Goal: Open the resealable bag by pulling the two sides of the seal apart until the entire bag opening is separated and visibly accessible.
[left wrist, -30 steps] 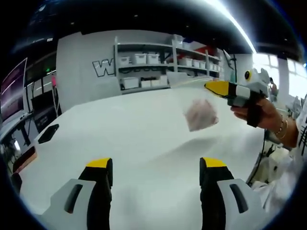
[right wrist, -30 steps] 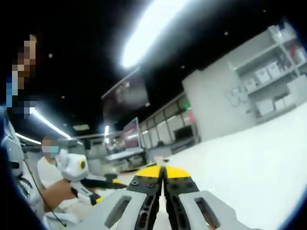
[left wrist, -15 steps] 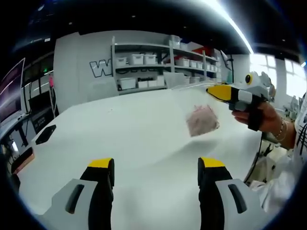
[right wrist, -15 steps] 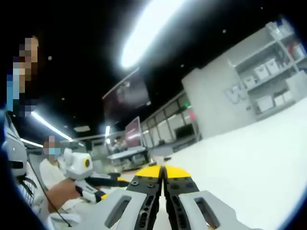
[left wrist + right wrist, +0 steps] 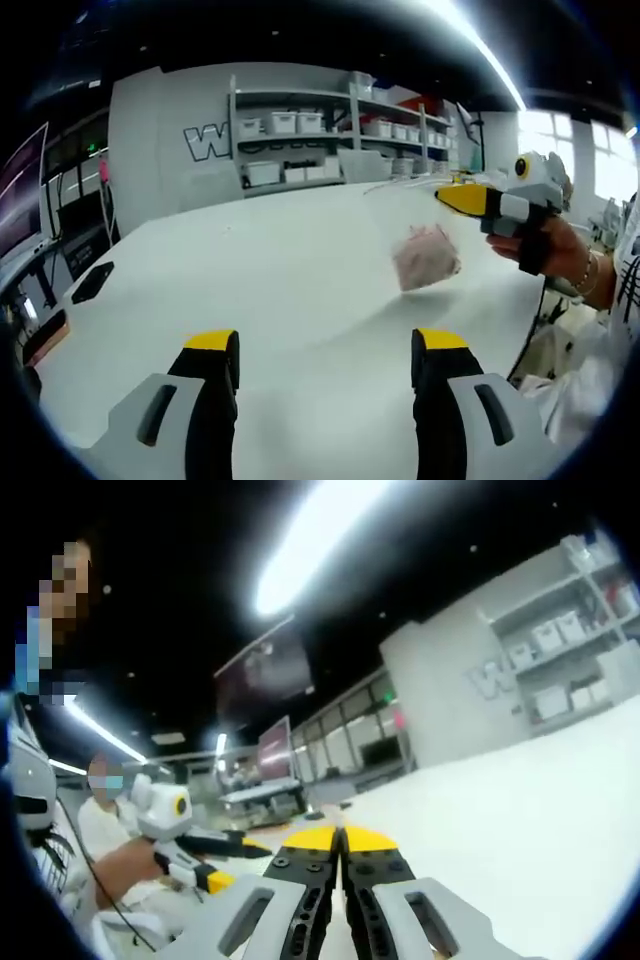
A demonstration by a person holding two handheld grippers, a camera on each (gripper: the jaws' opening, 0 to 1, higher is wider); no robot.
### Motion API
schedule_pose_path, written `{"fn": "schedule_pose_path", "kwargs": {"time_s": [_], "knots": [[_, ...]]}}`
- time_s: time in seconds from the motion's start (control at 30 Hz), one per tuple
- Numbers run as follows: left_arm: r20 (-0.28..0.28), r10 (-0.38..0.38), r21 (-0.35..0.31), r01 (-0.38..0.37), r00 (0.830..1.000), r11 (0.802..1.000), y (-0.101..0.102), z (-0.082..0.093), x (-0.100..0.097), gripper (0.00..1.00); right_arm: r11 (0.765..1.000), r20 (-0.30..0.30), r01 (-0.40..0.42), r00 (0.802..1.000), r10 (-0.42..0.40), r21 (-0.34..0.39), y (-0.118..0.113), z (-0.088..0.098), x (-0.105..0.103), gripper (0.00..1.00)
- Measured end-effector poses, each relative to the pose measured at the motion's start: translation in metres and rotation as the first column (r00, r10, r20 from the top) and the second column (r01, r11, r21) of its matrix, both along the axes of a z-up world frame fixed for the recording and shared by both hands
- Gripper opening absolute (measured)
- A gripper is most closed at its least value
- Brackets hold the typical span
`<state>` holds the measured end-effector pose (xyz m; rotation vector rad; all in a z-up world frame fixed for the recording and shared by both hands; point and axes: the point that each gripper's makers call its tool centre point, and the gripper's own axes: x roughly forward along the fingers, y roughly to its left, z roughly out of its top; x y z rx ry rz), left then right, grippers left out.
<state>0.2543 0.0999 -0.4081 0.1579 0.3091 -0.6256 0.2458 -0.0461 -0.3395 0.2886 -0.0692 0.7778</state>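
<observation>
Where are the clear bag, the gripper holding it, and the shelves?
resealable bag (image 5: 425, 255), left gripper view, pinkish contents inside.
right gripper (image 5: 455, 198), left gripper view, yellow tip at the bag's top edge.
shelving unit (image 5: 330, 135), left gripper view, middle shelf.

You're working with two tools: left tool (image 5: 325, 350), right tool (image 5: 450, 195). One resealable bag (image 5: 415, 235) is hanging with one pinkish clump inside. One white desk (image 5: 270, 270) is carrying two dark flat objects (image 5: 92, 282) at its far-left edge. One shelf unit (image 5: 340, 130) is standing behind.
</observation>
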Motion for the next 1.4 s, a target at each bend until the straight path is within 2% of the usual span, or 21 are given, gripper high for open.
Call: {"fn": "schedule_pose_path", "kwargs": {"time_s": [0.27,0.47,0.87,1.03,1.1,1.27,1.4], "knots": [[0.000,-0.013,0.002,0.013,1.000,1.000,-0.001,0.001,-0.002,0.69,0.999,0.011,-0.010,1.000,0.011,-0.046,0.005,-0.007,-0.008,0.00],[0.005,-0.021,0.005,0.021,1.000,1.000,0.002,0.002,-0.003,0.67,0.993,0.030,-0.044,0.998,0.047,-0.105,0.019,-0.011,-0.017,0.00],[0.081,-0.094,0.031,0.092,0.992,0.995,-0.002,0.011,-0.013,0.50,0.977,0.049,-0.095,0.993,0.106,-0.193,0.040,-0.019,-0.025,0.00],[0.155,-0.168,0.083,0.157,0.973,0.984,-0.011,0.017,-0.019,0.40,0.969,0.041,-0.114,0.991,0.126,-0.218,0.045,-0.025,-0.029,0.00],[0.190,-0.205,0.119,0.185,0.960,0.976,-0.016,0.018,-0.021,0.37,0.968,0.038,-0.120,0.991,0.132,-0.222,0.047,-0.026,-0.030,0.00],[0.222,-0.255,0.127,0.231,0.941,0.964,-0.026,0.019,-0.027,0.33,0.960,0.031,-0.137,0.988,0.149,-0.243,0.053,-0.031,-0.033,0.00],[0.296,-0.287,0.170,0.245,0.911,0.954,-0.029,0.028,-0.029,0.30,0.953,0.026,-0.150,0.986,0.163,-0.263,0.056,-0.035,-0.036,0.00]]}}
